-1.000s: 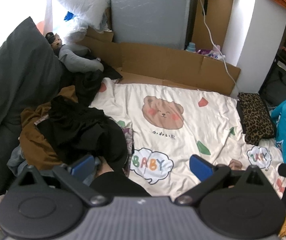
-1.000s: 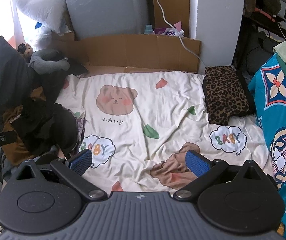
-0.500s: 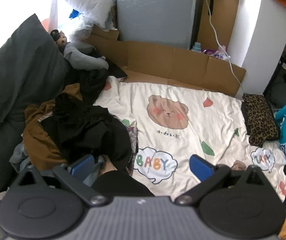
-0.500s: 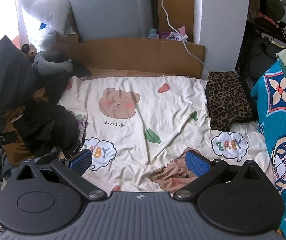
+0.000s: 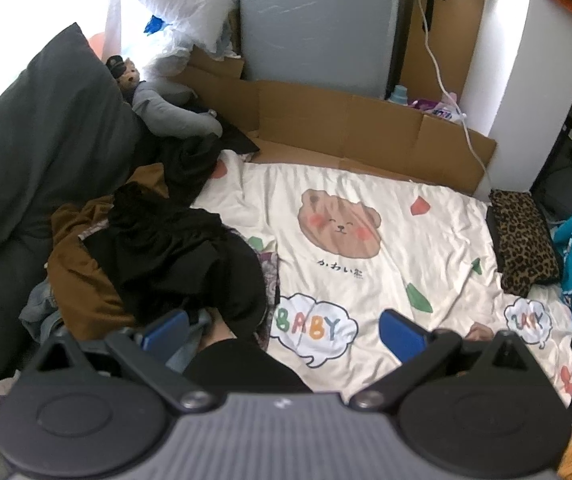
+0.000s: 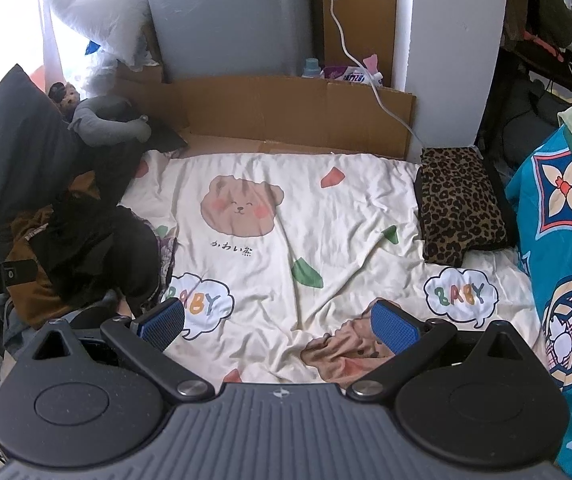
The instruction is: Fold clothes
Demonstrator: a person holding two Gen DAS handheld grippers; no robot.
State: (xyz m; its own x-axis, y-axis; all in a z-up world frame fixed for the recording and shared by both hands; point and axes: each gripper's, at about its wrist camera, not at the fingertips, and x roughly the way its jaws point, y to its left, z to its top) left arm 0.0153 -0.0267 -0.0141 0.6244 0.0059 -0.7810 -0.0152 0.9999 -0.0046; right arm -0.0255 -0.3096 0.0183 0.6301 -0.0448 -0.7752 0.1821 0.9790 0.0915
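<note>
A heap of unfolded clothes lies at the left of the bed: black garments [image 5: 173, 256] [image 6: 97, 252] over a brown one [image 5: 81, 276] [image 6: 29, 292]. A folded leopard-print garment [image 5: 522, 244] [image 6: 458, 208] rests at the right. The cream bear-print sheet [image 5: 366, 280] [image 6: 326, 220] lies between them. My left gripper [image 5: 283, 334] hovers open over the sheet's near edge, just right of the heap. My right gripper [image 6: 277, 326] is open too, nothing between its blue pads [image 6: 394, 326].
A dark pillow [image 5: 33, 144] and a grey plush toy [image 5: 169, 112] sit at the far left. Cardboard [image 5: 366, 136] lines the far edge, with a white cable [image 6: 366, 72] over it. A teal patterned blanket [image 6: 566, 248] borders the right. A black-clad knee [image 5: 241, 364] is near the left gripper.
Both views have drifted slightly: the scene sits a little lower and further right in each. Both grippers stay open and the clothes have not moved.
</note>
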